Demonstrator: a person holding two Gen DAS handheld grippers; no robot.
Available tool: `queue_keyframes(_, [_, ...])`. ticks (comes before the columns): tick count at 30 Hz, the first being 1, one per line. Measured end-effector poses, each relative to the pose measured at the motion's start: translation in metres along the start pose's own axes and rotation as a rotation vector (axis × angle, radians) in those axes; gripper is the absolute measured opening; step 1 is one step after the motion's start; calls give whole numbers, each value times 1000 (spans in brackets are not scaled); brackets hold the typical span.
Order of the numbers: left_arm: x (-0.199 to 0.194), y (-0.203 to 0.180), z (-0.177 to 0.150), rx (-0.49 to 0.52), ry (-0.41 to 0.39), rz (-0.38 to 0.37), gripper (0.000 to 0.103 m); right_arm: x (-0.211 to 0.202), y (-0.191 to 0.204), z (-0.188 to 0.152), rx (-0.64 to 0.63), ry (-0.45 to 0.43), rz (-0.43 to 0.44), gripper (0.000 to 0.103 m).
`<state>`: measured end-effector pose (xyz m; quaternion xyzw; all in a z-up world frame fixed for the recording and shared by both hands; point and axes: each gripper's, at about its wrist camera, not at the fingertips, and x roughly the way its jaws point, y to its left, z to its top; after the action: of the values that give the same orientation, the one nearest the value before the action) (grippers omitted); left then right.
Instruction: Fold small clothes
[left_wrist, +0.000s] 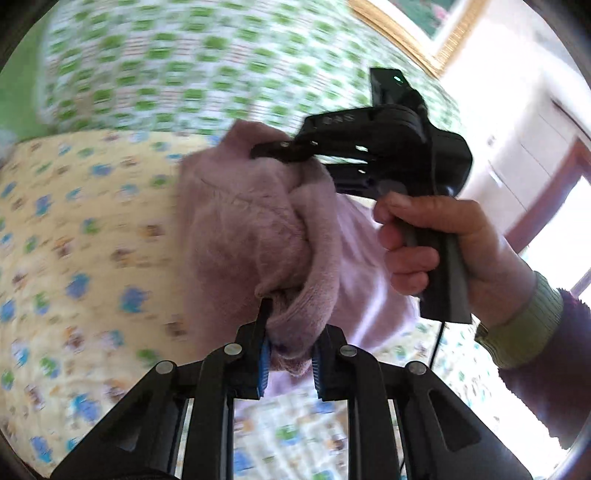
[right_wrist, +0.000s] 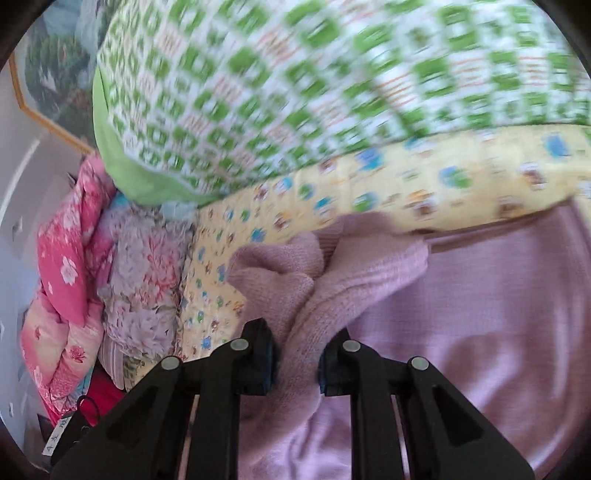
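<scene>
A small fuzzy pink knit garment (left_wrist: 243, 221) hangs bunched between both grippers above a yellow patterned bedsheet (left_wrist: 85, 240). My left gripper (left_wrist: 290, 354) is shut on a fold of the garment at its lower edge. My right gripper shows in the left wrist view (left_wrist: 284, 151), held by a hand (left_wrist: 439, 240), its fingers pinching the garment's top edge. In the right wrist view my right gripper (right_wrist: 295, 365) is shut on a fold of the pink garment (right_wrist: 332, 288), whose body spreads lower right. Both views are blurred.
A green-and-white checked quilt (right_wrist: 295, 92) lies at the back of the bed. Pink floral bedding (right_wrist: 66, 258) and a lilac floral pillow (right_wrist: 147, 288) are piled at left. A gold-framed picture (left_wrist: 406, 33) hangs on the wall.
</scene>
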<state>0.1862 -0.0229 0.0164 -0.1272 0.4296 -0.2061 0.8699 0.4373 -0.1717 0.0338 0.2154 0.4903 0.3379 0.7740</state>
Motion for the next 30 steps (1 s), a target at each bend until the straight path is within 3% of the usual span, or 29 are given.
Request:
queue_keyframes(7, [68,-76,-5,148,101,-81,16,-46,-45,1,-61,-44,-81,18])
queue_keyframes(13, [121,-112,-12,223,169,-97,16,-71,-78,-5,-135,-65,-165,18])
queue_keyframes(19, [169,-113,-7,234,235,-98,15,-67,-117,-16,-89,-44,-150,18])
queue_keyframes(26, [196,-110,-12,224,275,-100,15,-61,-149,-26,-23,-29,-119,18])
queue_keyframes(30, [207,-113,-11,230,283,-105,15,-57,-153,-28,-41,-14,-162,18])
